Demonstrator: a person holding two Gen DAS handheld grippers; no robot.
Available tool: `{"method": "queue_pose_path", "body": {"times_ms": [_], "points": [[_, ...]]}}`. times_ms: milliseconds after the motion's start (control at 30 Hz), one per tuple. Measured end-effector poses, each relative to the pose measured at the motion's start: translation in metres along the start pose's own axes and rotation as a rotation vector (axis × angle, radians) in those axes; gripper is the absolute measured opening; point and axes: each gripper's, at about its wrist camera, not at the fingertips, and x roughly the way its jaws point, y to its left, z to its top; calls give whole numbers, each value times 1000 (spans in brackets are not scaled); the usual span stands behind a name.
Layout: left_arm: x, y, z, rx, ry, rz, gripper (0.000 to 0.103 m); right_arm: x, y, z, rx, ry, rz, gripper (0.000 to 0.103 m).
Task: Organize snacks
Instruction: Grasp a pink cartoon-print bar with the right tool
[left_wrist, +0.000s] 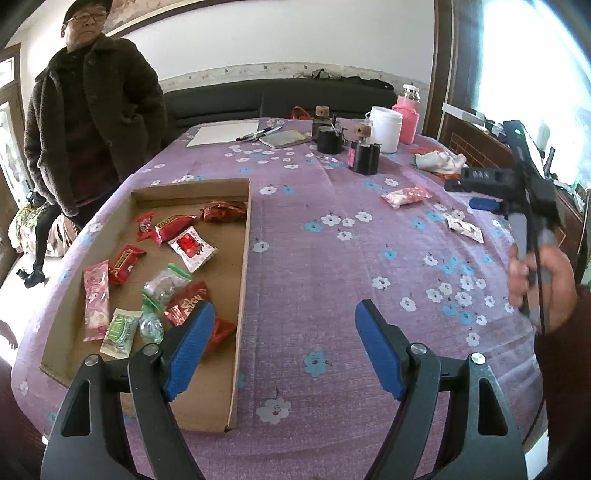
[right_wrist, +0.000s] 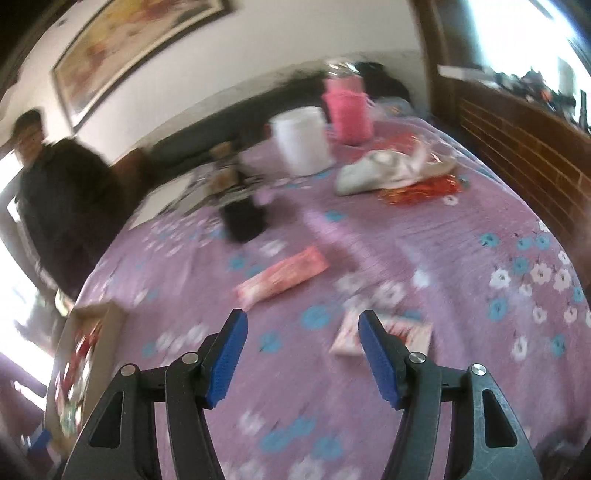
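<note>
Left tool (left_wrist: 284, 325): fingers spread wide, nothing between them, hanging over the right wall of the cardboard tray (left_wrist: 242, 280). Right tool (right_wrist: 303, 330): also wide and empty, low over the purple flowered cloth (right_wrist: 461, 258) on the surface; this view is smeared by motion blur.

Tray holds roughly 10 wrapped snacks, mostly red, plus pink, green and clear ones. 2 snacks are visible outside it, both on the right half of the surface:
- white packet with red print (right_wrist: 384, 334), just beyond the right tool's right finger, lying flat.
- long pink packet (right_wrist: 282, 277), farther ahead and left, lying flat and aslant.

Judgement: step in hand is a pick of the white packet with the right tool.

How to do it well:
1. Shift the tool right until the packet sits between the 2 fingers, not under 1.
2. Come down steeply; a flat foil packet gives little edge, so pinch across its short side.
3. Cloth may bunch up into the grip; lift slowly and check.
4. Keep the left tool out of the tray's drop path.

Both packets look thin, light and probably slippery.
</note>
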Motion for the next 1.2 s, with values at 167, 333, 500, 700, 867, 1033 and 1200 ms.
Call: {"method": "queue_pose_path", "body": {"times_ms": [167, 333, 500, 700, 867, 1033, 1200], "points": [[6, 0, 0, 0, 12, 8, 79, 30, -1, 14, 49, 32, -3, 65], [6, -5, -1, 19, 14, 8, 79, 63, 12, 25, 88, 96, 4, 65], [5, -7, -2, 27, 16, 8, 79, 91, 28, 32, 100, 148, -24, 64], [8, -5, -3, 12, 24, 9, 79, 91, 42, 25, 47, 157, -38, 28], [9, -8, -5, 20, 33, -4, 79, 72, 62, -3, -46, 188, -16, 24], [8, -9, -5, 23, 33, -4, 79, 50, 86, -43, -159, 238, 118, 20], [3, -9, -5, 17, 22, -4, 79, 24, 67, -29, -82, 86, 63, 58]]}}
